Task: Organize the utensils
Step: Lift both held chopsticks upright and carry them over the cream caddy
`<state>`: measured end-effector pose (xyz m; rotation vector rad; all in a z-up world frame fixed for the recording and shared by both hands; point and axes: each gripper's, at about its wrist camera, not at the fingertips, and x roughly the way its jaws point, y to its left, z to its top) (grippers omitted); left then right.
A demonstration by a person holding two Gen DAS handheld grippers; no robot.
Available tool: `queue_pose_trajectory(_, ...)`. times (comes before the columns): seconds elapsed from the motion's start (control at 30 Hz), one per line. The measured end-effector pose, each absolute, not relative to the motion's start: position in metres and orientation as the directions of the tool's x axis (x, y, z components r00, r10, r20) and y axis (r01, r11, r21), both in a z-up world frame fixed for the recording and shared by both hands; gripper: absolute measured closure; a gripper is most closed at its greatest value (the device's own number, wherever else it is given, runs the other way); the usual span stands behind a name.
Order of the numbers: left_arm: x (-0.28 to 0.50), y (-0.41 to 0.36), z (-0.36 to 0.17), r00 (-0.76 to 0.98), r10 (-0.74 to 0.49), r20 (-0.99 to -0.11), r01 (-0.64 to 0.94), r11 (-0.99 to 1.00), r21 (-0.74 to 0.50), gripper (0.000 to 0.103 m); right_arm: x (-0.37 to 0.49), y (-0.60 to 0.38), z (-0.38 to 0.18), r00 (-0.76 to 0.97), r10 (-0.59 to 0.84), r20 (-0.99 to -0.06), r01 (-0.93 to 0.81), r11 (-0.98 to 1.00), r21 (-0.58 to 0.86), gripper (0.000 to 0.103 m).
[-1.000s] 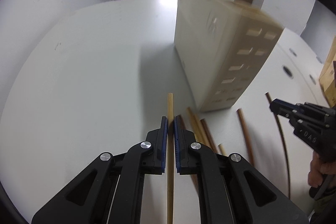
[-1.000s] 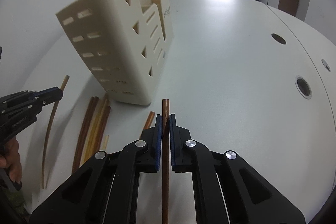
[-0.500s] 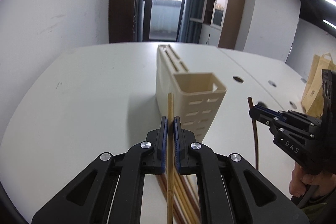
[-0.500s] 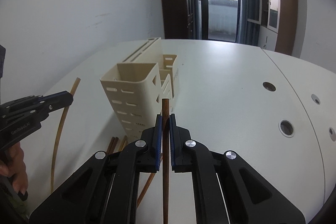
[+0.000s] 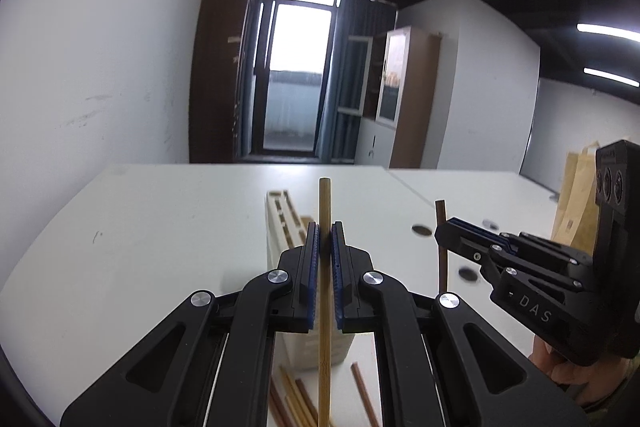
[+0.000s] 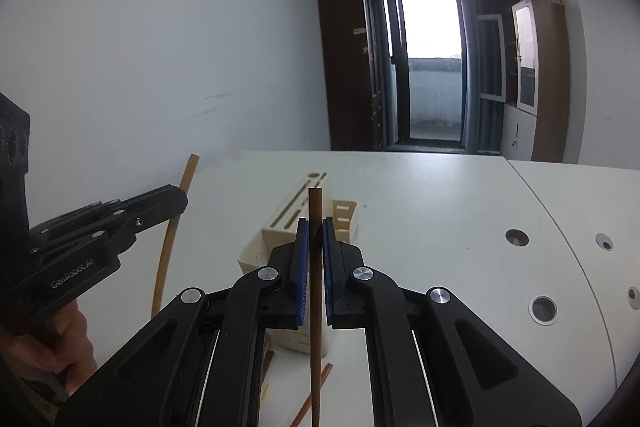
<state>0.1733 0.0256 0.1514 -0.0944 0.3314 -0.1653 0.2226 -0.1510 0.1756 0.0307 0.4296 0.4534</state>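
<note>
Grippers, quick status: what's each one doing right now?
Left gripper: shut on the light chopstick, held upright above the table.
Right gripper: shut on the dark chopstick, also upright.

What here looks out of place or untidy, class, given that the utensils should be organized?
Several loose chopsticks lie scattered on the white table at the foot of the cream utensil holder, not inside it. Nothing looks spilled or broken.
</note>
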Motion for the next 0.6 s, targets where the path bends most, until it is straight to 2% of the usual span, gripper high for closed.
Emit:
queue_pose_trajectory(0.2,0.184,0.026,0.172,0.964,-0.183,-0.191,0.163,0.980,-0.118,0.097,0.226,-0.148,0.201,0.838,0.474,-0.271,-0.455,0.880,0.134,0.096)
queue_pose_trajectory(0.6,0.170,0.019,0.194,0.975,-0.166,0.146,0.179,0.981,-0.078,0.097,0.223,-0.158,0.236,0.843,0.530,-0.093,-0.511,0.842,0.175,0.096)
